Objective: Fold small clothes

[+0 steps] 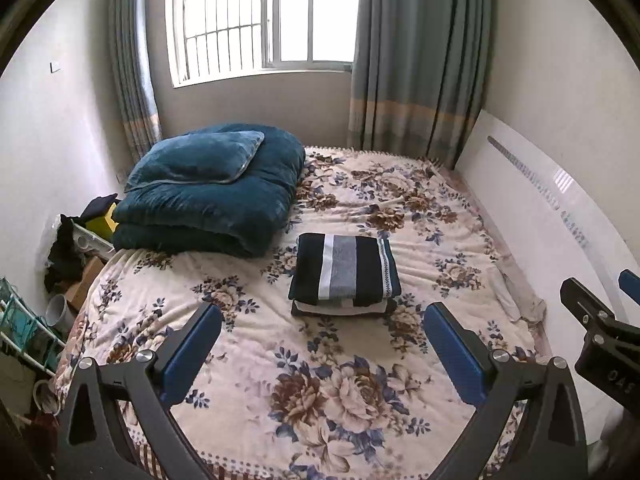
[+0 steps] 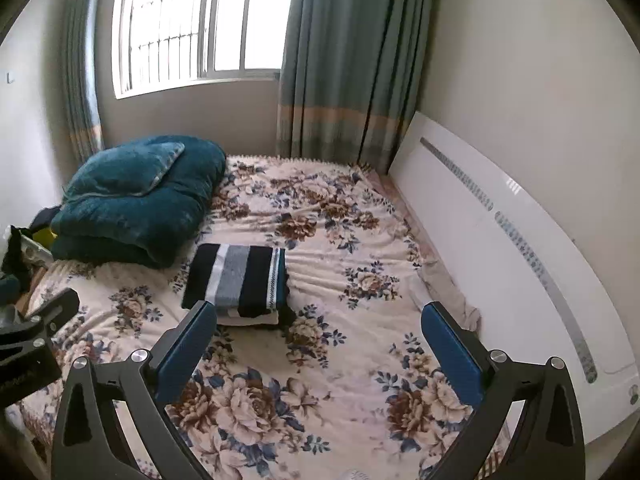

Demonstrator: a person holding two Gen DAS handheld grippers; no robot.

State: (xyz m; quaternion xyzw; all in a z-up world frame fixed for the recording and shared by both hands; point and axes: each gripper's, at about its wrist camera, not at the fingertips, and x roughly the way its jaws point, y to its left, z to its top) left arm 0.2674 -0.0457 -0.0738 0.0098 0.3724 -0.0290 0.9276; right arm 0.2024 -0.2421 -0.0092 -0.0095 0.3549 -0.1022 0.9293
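Note:
A folded garment with black, white and grey stripes (image 1: 346,270) lies on top of a small stack of folded clothes (image 1: 344,307) in the middle of the floral bedspread (image 1: 320,380). It also shows in the right wrist view (image 2: 240,280). My left gripper (image 1: 322,320) is open and empty, held above the bed just in front of the stack. My right gripper (image 2: 318,320) is open and empty, to the right of the stack; its left fingertip (image 2: 204,320) overlaps the stack's near corner in the view. Each gripper shows at the edge of the other's view.
A folded teal quilt with a pillow (image 1: 212,188) sits at the bed's far left. A white headboard panel (image 2: 500,248) runs along the right side. Window and curtains (image 1: 416,60) are behind. Clutter and boxes (image 1: 76,264) stand on the floor at left.

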